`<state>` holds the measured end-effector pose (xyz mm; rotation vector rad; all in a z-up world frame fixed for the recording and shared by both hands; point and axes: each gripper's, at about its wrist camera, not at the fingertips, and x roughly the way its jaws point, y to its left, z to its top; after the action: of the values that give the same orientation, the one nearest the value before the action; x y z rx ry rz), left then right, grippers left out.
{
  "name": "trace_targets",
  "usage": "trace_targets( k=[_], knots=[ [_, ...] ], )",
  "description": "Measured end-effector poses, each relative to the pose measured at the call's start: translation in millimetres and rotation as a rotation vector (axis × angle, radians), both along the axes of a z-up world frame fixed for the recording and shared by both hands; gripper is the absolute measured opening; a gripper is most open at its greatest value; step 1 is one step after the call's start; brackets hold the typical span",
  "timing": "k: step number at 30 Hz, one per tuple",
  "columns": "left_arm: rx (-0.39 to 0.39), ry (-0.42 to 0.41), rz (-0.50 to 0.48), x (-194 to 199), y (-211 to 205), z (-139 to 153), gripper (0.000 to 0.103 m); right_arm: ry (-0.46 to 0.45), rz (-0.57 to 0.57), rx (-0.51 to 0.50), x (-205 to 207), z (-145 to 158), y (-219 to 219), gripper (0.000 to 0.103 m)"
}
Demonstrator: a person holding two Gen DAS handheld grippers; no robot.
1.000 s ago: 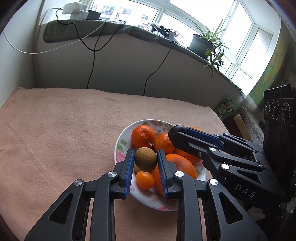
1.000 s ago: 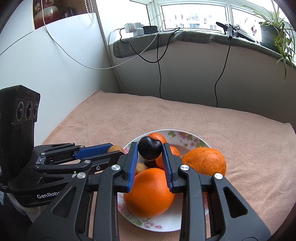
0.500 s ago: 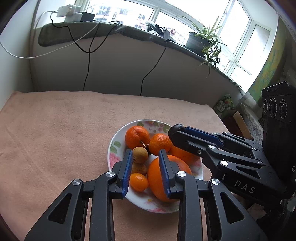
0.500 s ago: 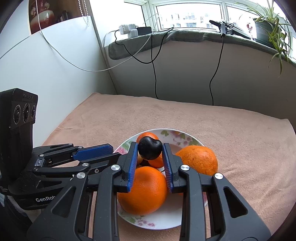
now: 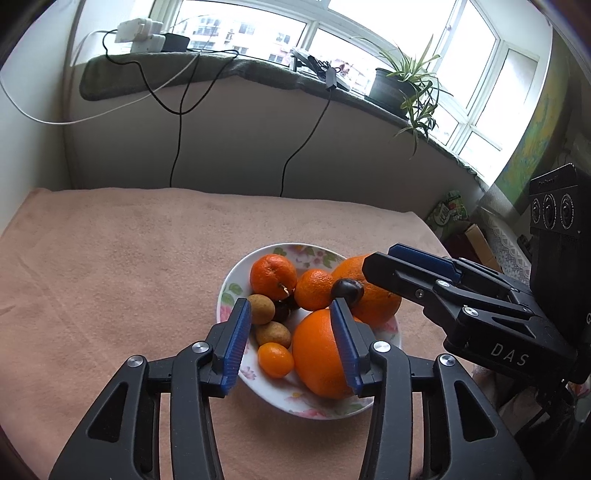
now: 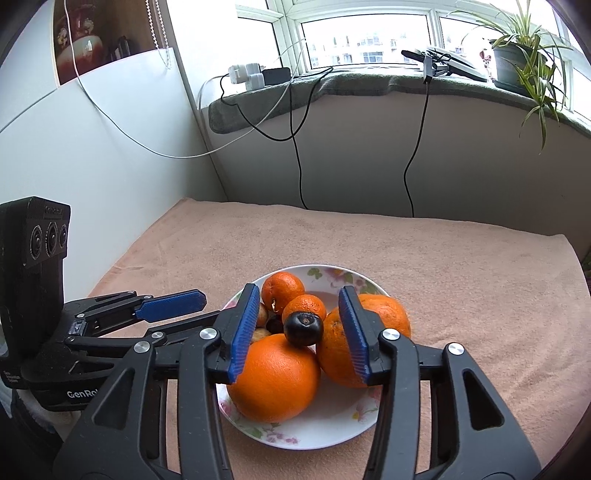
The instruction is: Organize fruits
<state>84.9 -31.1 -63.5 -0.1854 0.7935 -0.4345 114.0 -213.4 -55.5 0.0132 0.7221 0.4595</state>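
Note:
A white floral plate (image 5: 236, 284) (image 6: 317, 435) on a peach cloth holds two big oranges (image 5: 317, 358) (image 6: 273, 380), two mandarins (image 5: 272, 275), a kumquat (image 5: 275, 359), two brown longans (image 5: 261, 303) and a dark plum (image 5: 347, 290) (image 6: 303, 328). The plum rests on the oranges. My left gripper (image 5: 291, 347) is open and empty above the plate's near side. My right gripper (image 6: 299, 332) is open around the plum without touching it; its fingers (image 5: 424, 258) show in the left wrist view.
The peach cloth (image 5: 110, 266) covers the table up to a grey wall with hanging cables (image 5: 177, 122). A sill holds a power strip (image 5: 138, 33) and a potted plant (image 5: 399, 85). A white wall (image 6: 92, 155) bounds the left side. Boxes (image 5: 472, 240) stand beyond the right edge.
My left gripper released the longan into the plate, opened and drew back. My right gripper opened and let the plum down onto the oranges.

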Motion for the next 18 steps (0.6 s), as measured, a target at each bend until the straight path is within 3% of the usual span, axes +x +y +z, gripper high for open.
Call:
trace_targets(
  k=[1, 2, 7, 10, 14, 18],
  knots=[
    [0.001, -0.003, 0.004, -1.6, 0.0, 1.1, 0.044, -0.004, -0.006, 0.004, -1.8, 0.6, -1.7, 0.062],
    [0.000, -0.008, 0.005, -3.2, 0.1, 2.4, 0.046, -0.008, -0.013, 0.007, -3.5, 1.5, -3.7, 0.065],
    [0.016, -0.031, 0.020, -12.7, 0.1, 7.6, 0.051, -0.016, -0.023, 0.036, -11.6, 7.2, -10.4, 0.068],
    [0.027, -0.054, 0.032, -20.3, 0.6, 12.1, 0.059, -0.034, -0.028, 0.038, -19.4, 11.6, -13.3, 0.076],
    [0.074, -0.103, 0.070, -34.2, 0.9, 18.4, 0.069, -0.050, -0.029, 0.031, -30.9, 15.1, -16.1, 0.076],
    [0.089, -0.128, 0.108, -48.5, 5.8, 23.6, 0.072, -0.055, -0.034, 0.026, -40.5, 16.4, -20.3, 0.076]
  ],
)
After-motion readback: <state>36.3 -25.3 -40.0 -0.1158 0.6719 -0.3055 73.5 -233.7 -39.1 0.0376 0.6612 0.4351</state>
